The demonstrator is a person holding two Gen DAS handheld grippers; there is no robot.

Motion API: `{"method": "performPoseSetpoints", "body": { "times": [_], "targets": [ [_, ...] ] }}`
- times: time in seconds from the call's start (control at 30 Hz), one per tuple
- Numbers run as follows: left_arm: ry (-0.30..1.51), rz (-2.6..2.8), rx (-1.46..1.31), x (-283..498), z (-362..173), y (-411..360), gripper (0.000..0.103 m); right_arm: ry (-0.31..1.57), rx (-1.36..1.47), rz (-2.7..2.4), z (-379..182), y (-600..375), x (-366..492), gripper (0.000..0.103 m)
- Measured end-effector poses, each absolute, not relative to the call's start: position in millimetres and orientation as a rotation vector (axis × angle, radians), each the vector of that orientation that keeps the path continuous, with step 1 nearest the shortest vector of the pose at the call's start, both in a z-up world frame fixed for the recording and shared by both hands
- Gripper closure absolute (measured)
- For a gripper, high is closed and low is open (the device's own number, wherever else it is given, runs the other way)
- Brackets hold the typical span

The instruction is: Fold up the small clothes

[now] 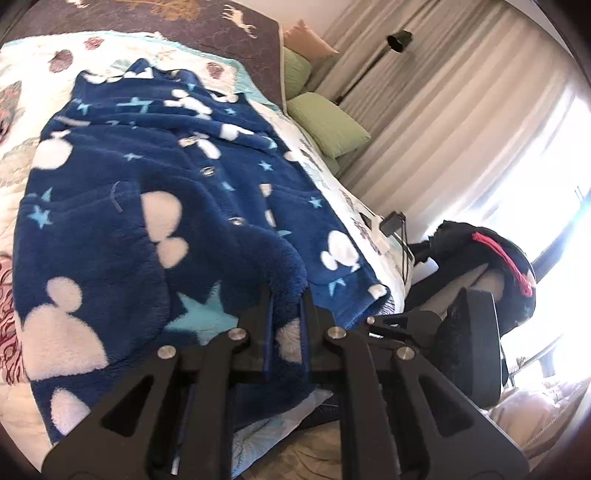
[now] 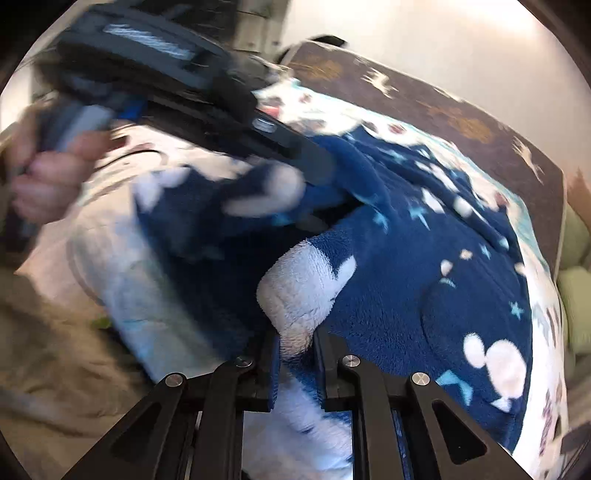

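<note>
A dark blue fleece garment [image 1: 155, 177] with white mouse-head shapes, pale stars and a row of snaps lies spread on a bed. My left gripper [image 1: 289, 295] is shut on a raised fold at its near hem. In the right wrist view, my right gripper [image 2: 297, 334] is shut on a white and blue edge of the same garment [image 2: 406, 277]. That view also shows the left gripper [image 2: 321, 170], blurred, clamped on the fabric farther back and held by a person's hand [image 2: 48, 177].
A white patterned quilt [image 1: 22, 155] covers the bed, with a brown deer-print cover [image 1: 207, 26] at its head. Green pillows [image 1: 328, 125] lie at the far right side. Curtains [image 1: 443, 110], a floor lamp [image 1: 399, 40] and a bright window stand beyond. A small black device [image 1: 393, 223] sits on the bed's edge.
</note>
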State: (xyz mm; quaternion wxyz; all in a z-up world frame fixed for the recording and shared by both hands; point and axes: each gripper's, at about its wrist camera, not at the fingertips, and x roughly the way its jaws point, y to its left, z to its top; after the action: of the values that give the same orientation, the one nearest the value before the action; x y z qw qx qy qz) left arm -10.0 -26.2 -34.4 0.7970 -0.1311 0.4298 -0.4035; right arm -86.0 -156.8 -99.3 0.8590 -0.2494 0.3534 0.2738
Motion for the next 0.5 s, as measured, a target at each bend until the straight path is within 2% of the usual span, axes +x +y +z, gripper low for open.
{"method": "performPoseSetpoints", "body": {
  "times": [0.13,0.33,0.5],
  "targets": [
    [0.945,-0.880,-0.230,-11,-40,-40,0.089,0.793,-0.590,0.590,-117,-154,-93,0.080],
    [0.997,-0.887,-0.168,-15,-53,-54,0.088,0.830,-0.253,0.680,-89,-200,-93,0.078],
    [1.010,-0.895,-0.090,-25,-58,-65,0.082,0.835,0.001,0.602,-68,-247,-82,0.075]
  ]
}}
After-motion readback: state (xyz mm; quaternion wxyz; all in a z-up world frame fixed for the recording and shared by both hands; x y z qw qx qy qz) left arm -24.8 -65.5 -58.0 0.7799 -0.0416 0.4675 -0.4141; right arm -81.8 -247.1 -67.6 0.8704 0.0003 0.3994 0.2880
